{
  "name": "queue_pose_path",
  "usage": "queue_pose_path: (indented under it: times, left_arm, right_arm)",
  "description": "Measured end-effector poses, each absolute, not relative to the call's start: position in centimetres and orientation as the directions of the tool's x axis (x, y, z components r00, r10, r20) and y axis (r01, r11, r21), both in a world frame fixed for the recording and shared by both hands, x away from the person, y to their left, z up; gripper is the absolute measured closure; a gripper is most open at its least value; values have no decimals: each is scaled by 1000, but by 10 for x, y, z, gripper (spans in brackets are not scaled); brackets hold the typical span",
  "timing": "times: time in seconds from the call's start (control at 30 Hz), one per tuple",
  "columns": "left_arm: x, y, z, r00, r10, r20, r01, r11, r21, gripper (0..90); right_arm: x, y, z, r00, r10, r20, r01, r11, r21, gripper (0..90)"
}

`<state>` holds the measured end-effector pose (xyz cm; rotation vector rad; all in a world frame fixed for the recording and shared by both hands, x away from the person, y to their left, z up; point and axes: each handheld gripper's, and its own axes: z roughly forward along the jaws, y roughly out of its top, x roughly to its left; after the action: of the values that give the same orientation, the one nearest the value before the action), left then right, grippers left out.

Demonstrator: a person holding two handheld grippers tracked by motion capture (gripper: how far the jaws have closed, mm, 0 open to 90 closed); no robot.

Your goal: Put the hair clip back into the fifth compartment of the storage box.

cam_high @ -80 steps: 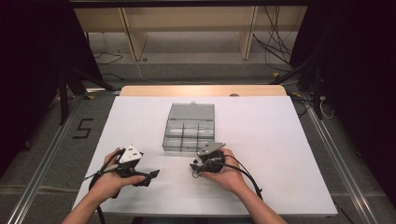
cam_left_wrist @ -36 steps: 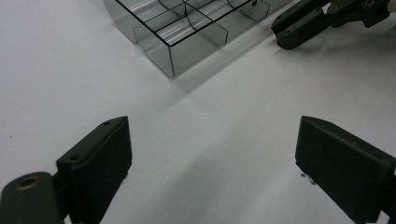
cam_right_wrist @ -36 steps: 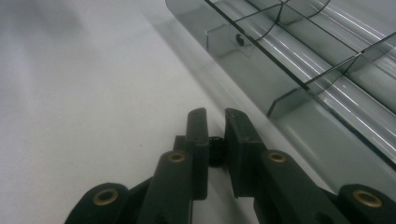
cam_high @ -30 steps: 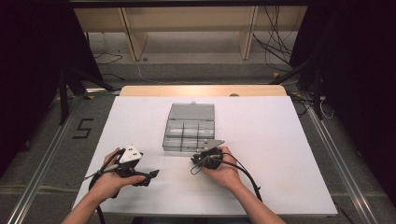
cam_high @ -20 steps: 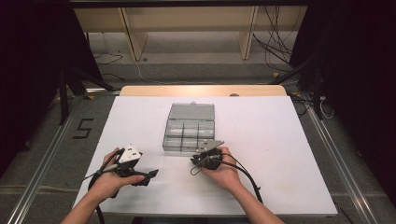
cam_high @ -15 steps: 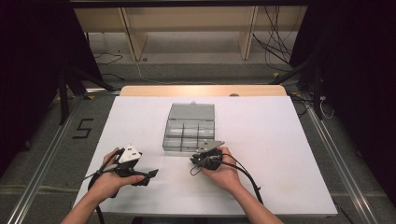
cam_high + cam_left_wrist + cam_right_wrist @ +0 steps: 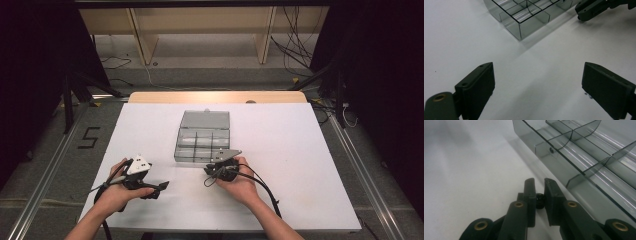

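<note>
Open box [image 7: 202, 142] at table [image 7: 300, 165] centre, compartments apparently empty; my right gripper [image 7: 539, 187] at its 5 o'clock corner, jaws nearly together on a small dark bit, probably to drop in; left gripper [image 7: 536, 82] at 7, spread wide, idle.

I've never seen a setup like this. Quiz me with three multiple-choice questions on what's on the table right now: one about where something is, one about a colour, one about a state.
1. Where does the compartment box sit?
A. beyond the two grippers
B. at the table's right edge
C. under the left hand

2. What colour is the table top?
A. white
B. green
C. red

3. How do the left gripper's fingers stand?
A. wide apart, empty
B. clamped on the box
C. pressed together

Answers: 1 A, the high view shows it mid-table, farther off than both grippers. 2 A, bare white surface. 3 A, the left gripper view shows bare table between them.
</note>
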<state>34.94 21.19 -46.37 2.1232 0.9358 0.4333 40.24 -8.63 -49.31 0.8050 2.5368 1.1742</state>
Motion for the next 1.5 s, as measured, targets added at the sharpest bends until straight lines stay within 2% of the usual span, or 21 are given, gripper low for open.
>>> queue_pose_path:
  times: [1.5]
  left_arm:
    - [349, 213, -464, 675, 737, 3, 480, -443, 757, 118]
  right_arm:
    - [416, -81, -467, -813, 583, -7, 368, 521, 770, 810]
